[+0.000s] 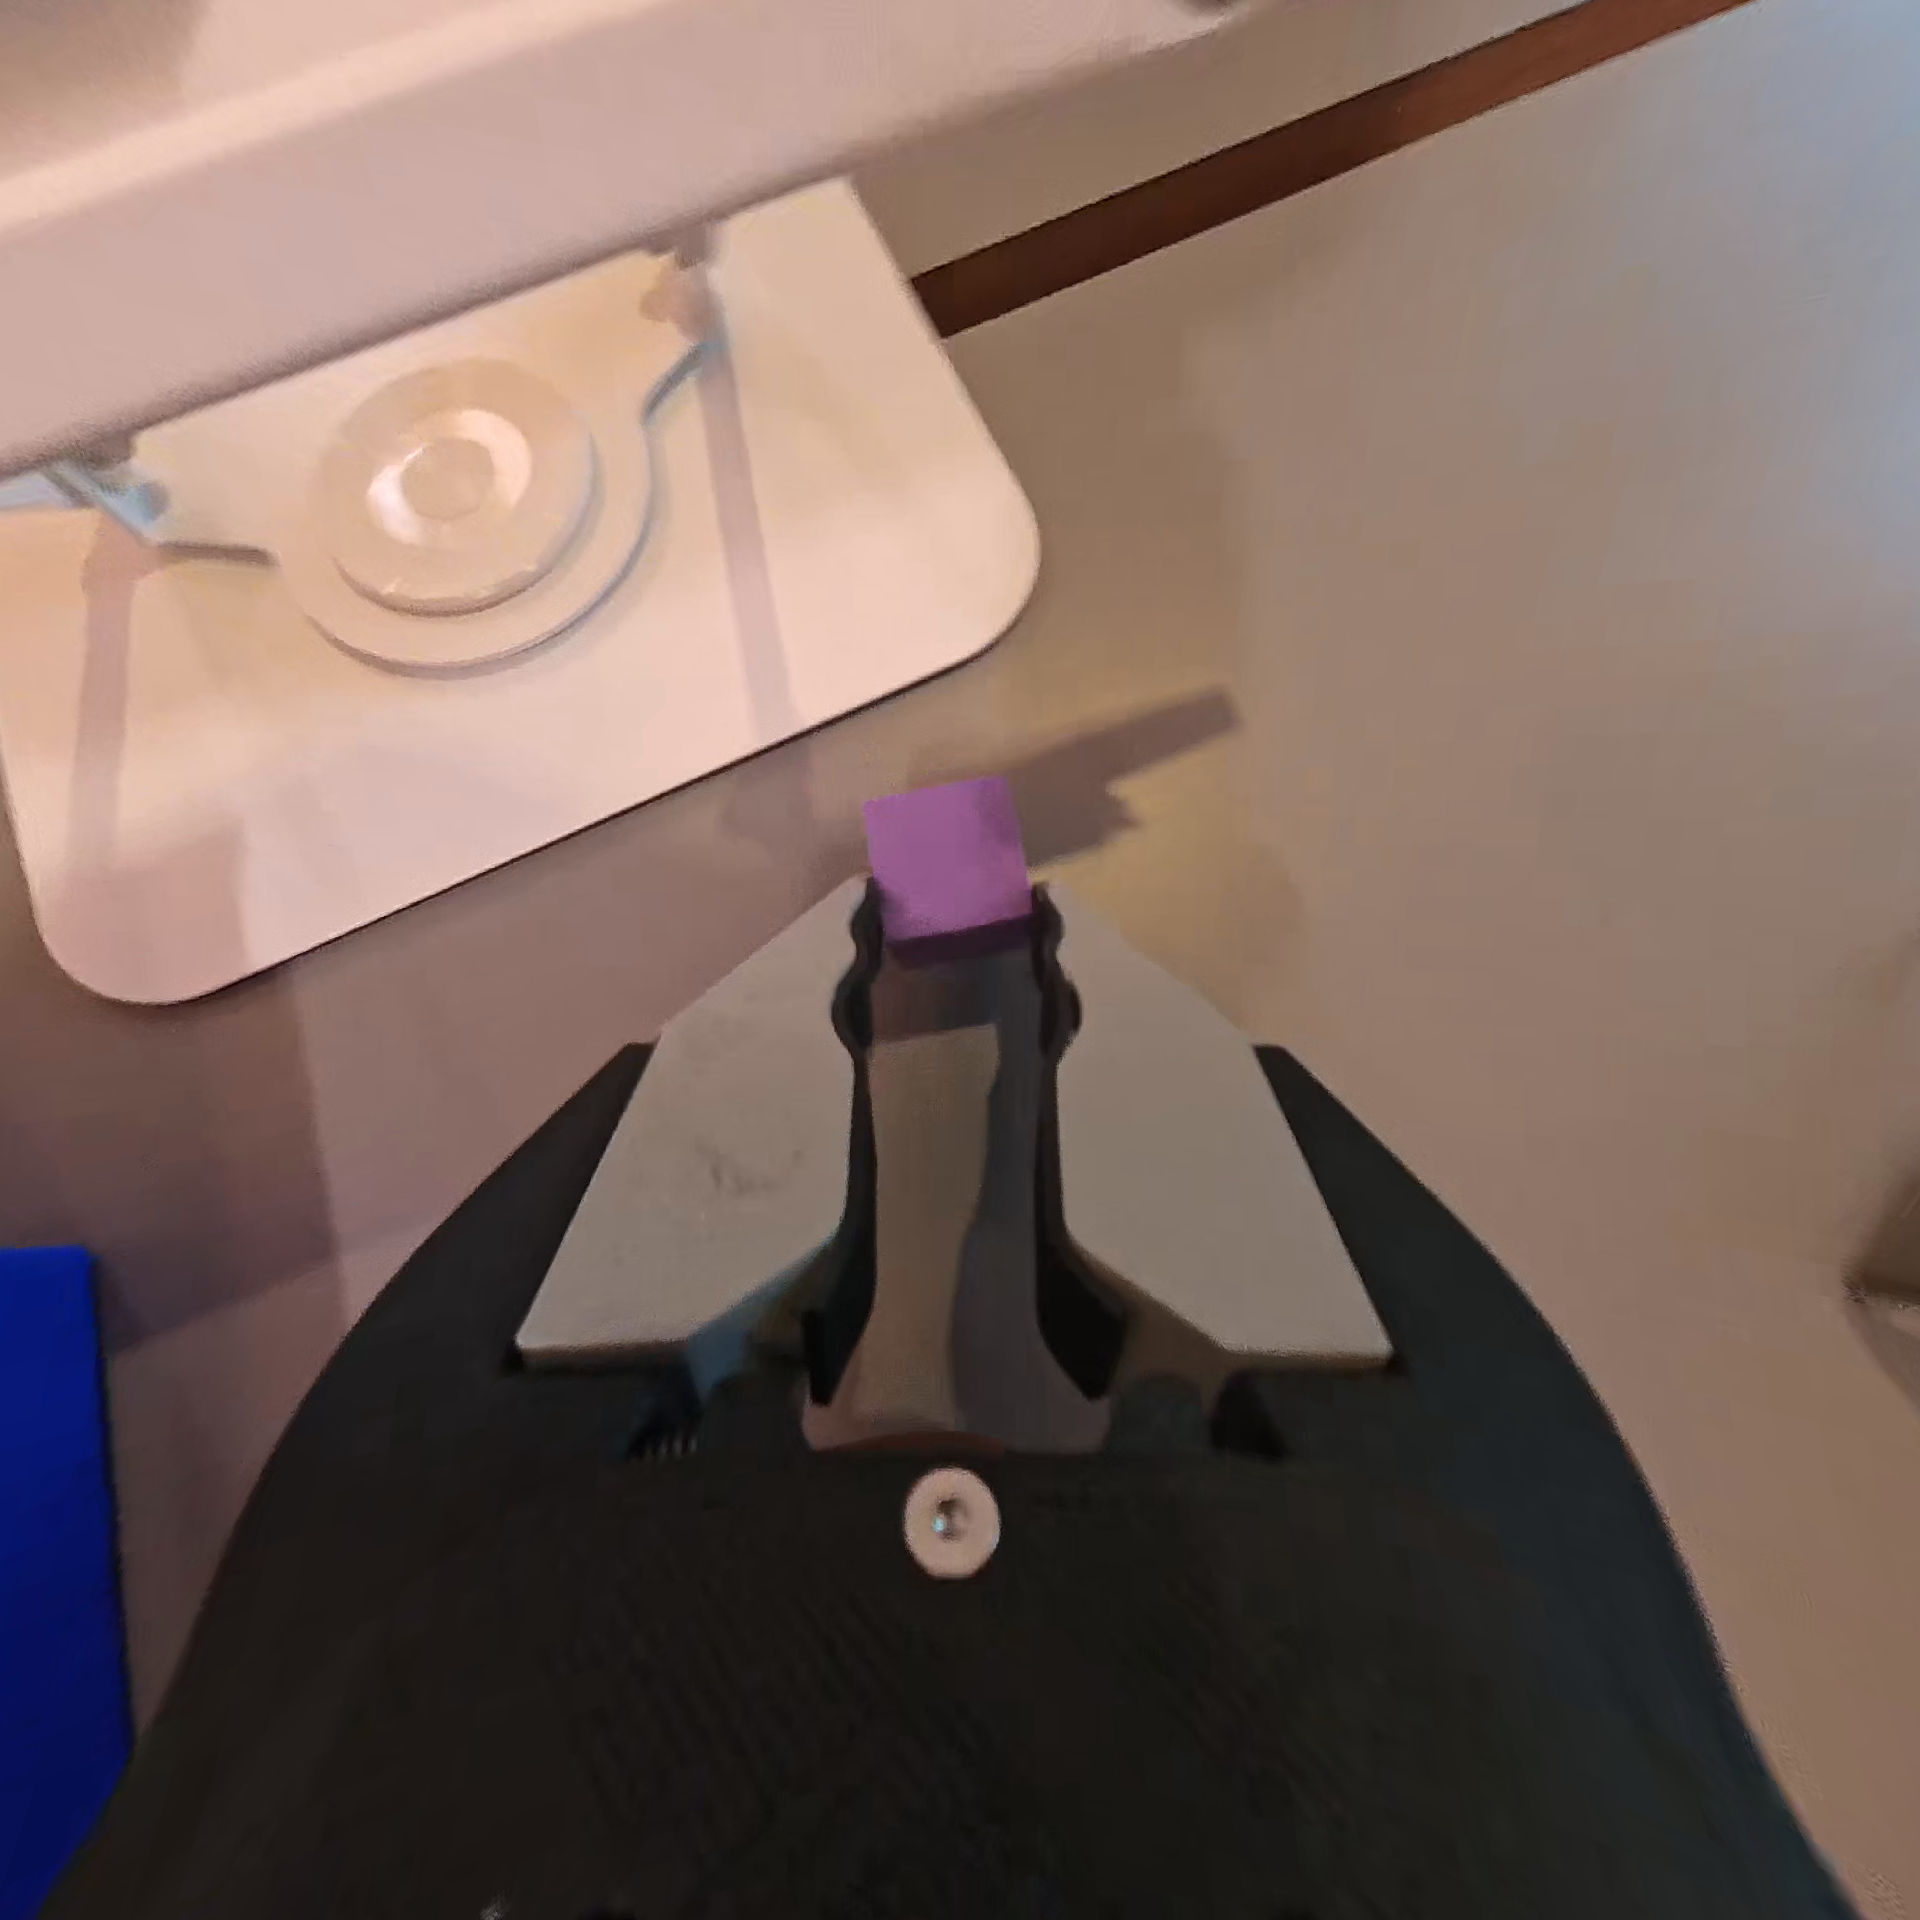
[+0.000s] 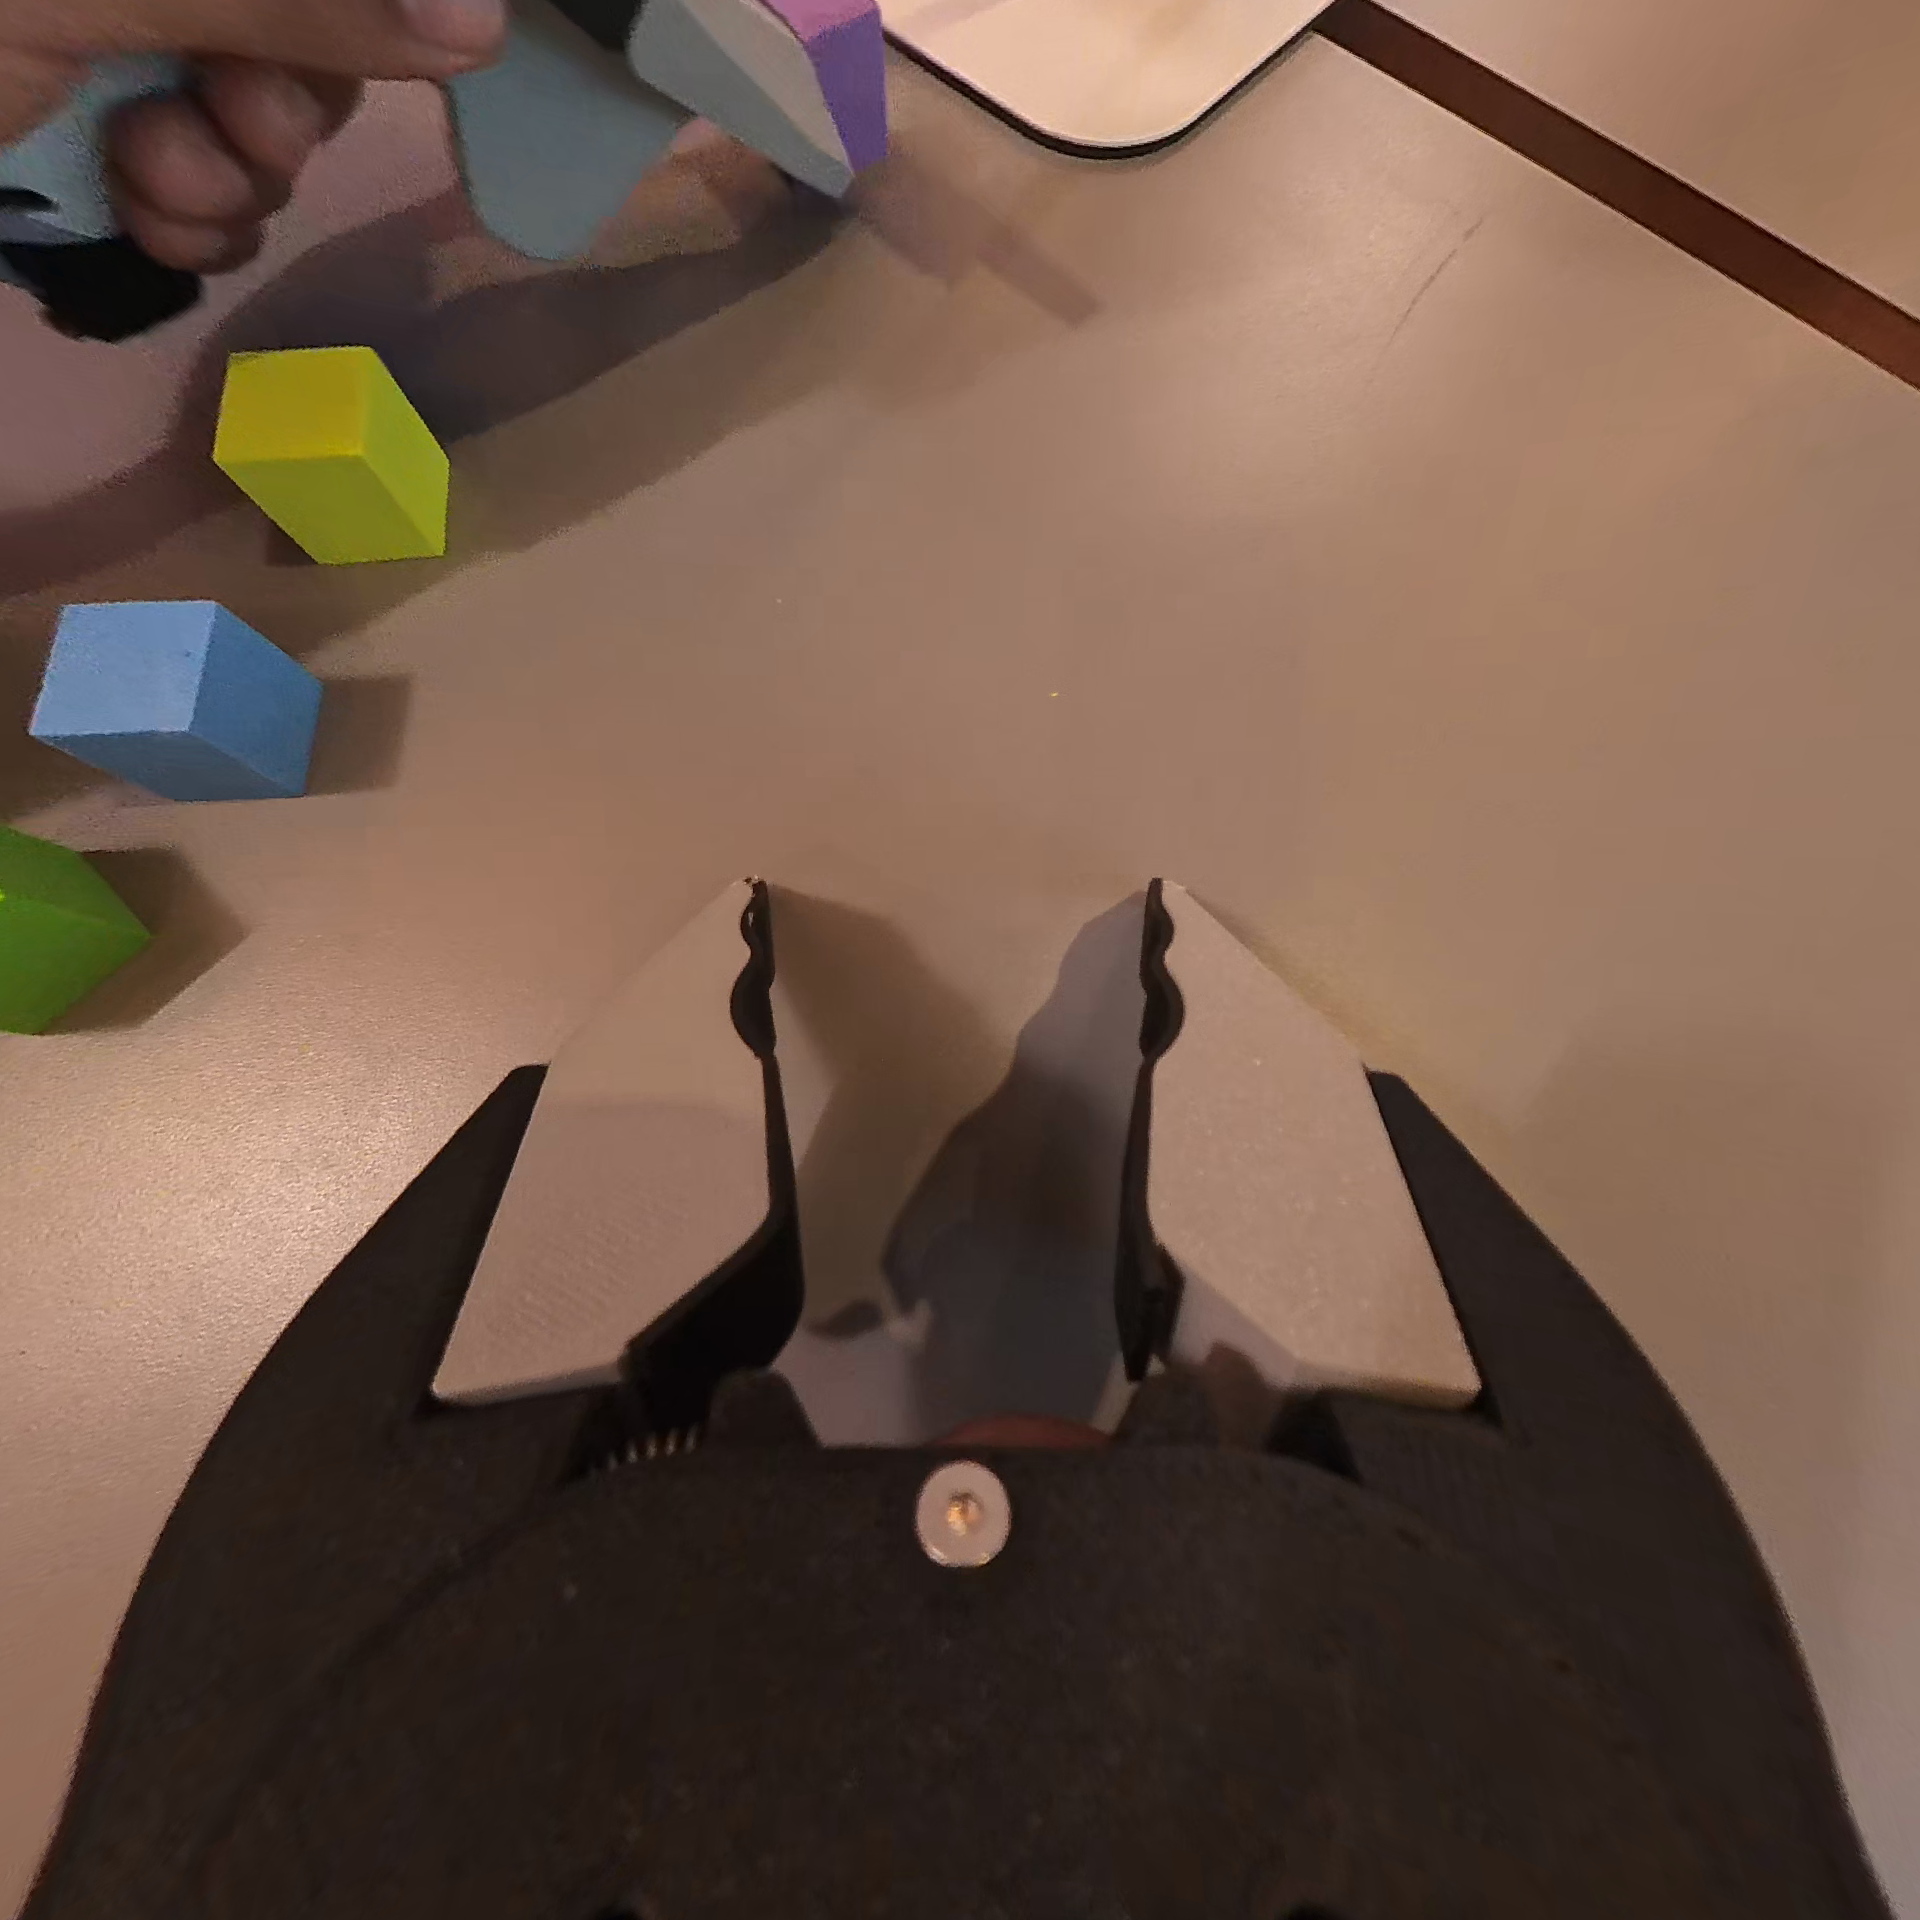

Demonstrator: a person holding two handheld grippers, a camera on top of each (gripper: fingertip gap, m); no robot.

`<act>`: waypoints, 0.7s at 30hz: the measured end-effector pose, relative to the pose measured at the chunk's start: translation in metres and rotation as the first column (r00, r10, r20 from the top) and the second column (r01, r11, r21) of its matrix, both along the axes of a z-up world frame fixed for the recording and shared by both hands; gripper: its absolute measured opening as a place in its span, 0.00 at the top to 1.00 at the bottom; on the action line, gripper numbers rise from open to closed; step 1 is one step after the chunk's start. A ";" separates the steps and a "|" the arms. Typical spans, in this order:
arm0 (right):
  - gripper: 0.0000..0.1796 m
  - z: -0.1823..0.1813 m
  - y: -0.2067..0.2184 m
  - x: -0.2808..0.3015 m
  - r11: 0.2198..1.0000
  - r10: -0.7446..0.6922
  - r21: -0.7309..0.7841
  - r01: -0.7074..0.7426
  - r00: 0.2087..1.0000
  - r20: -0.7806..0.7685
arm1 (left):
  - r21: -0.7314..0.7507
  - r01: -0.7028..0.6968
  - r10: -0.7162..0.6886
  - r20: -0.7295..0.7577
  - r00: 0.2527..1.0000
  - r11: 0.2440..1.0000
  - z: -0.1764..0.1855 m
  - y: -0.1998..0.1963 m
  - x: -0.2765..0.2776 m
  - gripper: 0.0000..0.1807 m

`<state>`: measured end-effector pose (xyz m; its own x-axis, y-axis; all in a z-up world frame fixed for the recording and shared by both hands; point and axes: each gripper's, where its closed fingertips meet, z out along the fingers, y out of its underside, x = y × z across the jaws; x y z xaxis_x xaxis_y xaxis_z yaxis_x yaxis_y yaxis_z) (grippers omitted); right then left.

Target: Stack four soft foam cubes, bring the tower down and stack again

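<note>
Left tongs (image 1: 951, 914) are clamped on the purple cube (image 1: 945, 868), gripped only at the very tips, cube held clear of the tabletop (image 1: 1455, 623) w/ its shadow thrown ahead on the surface. Right tongs (image 2: 956, 904) stand wide apart, nothing between them, hovering over bare tabletop. In the right wrist view the other three cubes sit at far left, all apart from one another: yellow-green cube (image 2: 332, 452), blue cube (image 2: 177, 696), green cube (image 2: 57, 930) (partly cut off by the frame edge). No tower up yet, so this looks like step one of a stack, approx. a quarter in at best.

Risks from here:
- Tip-only grip on soft foam: cube could pivot or squirt out if the squeeze shifts, esp. on a quick swing.
- Foam compresses, then springs back on release; a fast opening may kick the cube sideways off whatever it's set on.
- White monitor stand (image 1: 520, 582) sits just beyond the purple cube; drifting forward could knock it.
- Loose cubes lie at odd angles, so placing purple on one w/o squaring up gives an offset base, and later layers would lean.
- Left wrist view is blurred, so exact cube tilt can't be told.
</note>
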<state>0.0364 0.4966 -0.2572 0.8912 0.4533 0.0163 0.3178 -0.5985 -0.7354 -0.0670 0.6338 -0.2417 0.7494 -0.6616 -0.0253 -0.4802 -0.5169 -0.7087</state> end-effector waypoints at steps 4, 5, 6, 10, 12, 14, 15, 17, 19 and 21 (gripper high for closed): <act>0.62 0.000 0.000 0.000 1.000 0.004 0.000 -0.004 1.000 -0.001 | -0.036 0.204 -0.199 0.107 0.974 0.978 0.028 -0.047 0.006 0.86; 0.61 0.000 0.000 -0.001 1.000 0.007 0.000 -0.007 1.000 -0.001 | -0.020 0.263 -0.258 0.135 0.957 0.965 0.038 -0.061 0.008 0.86; 0.61 0.000 -0.001 -0.001 1.000 0.011 0.000 -0.011 1.000 -0.001 | -0.001 0.335 -0.331 0.147 0.932 0.942 0.047 -0.077 0.010 0.86; 0.61 0.000 -0.003 -0.004 0.999 0.034 0.003 -0.034 0.999 0.004 | 0.035 0.607 -0.606 -0.031 0.795 0.794 0.050 -0.138 -0.002 0.86; 0.61 0.000 -0.003 -0.005 0.999 0.040 0.001 -0.040 0.999 0.000 | 0.031 0.696 -0.689 -0.113 0.716 0.718 0.049 -0.158 -0.011 0.86; 0.61 0.000 -0.003 -0.005 0.999 0.042 0.001 -0.042 0.999 0.000 | 0.038 0.801 -0.795 -0.102 0.597 0.597 0.053 -0.187 -0.013 0.85; 0.61 0.000 -0.003 -0.005 0.999 0.042 0.001 -0.042 0.999 0.001 | 0.049 0.848 -0.844 -0.085 0.529 0.527 0.055 -0.203 -0.013 0.86; 0.61 0.000 -0.003 -0.006 0.999 0.042 0.001 -0.042 0.999 0.000 | 0.045 0.899 -0.893 -0.096 0.439 0.437 0.054 -0.222 -0.016 0.86; 0.61 0.000 -0.003 -0.006 0.999 0.042 0.001 -0.042 0.999 0.000 | -0.020 0.919 -0.914 -0.113 0.390 0.395 0.045 -0.232 -0.024 0.86; 0.60 0.000 -0.003 -0.006 0.999 0.042 0.001 -0.042 0.999 0.000 | -0.048 0.931 -0.930 -0.093 0.356 0.362 0.040 -0.239 -0.026 0.86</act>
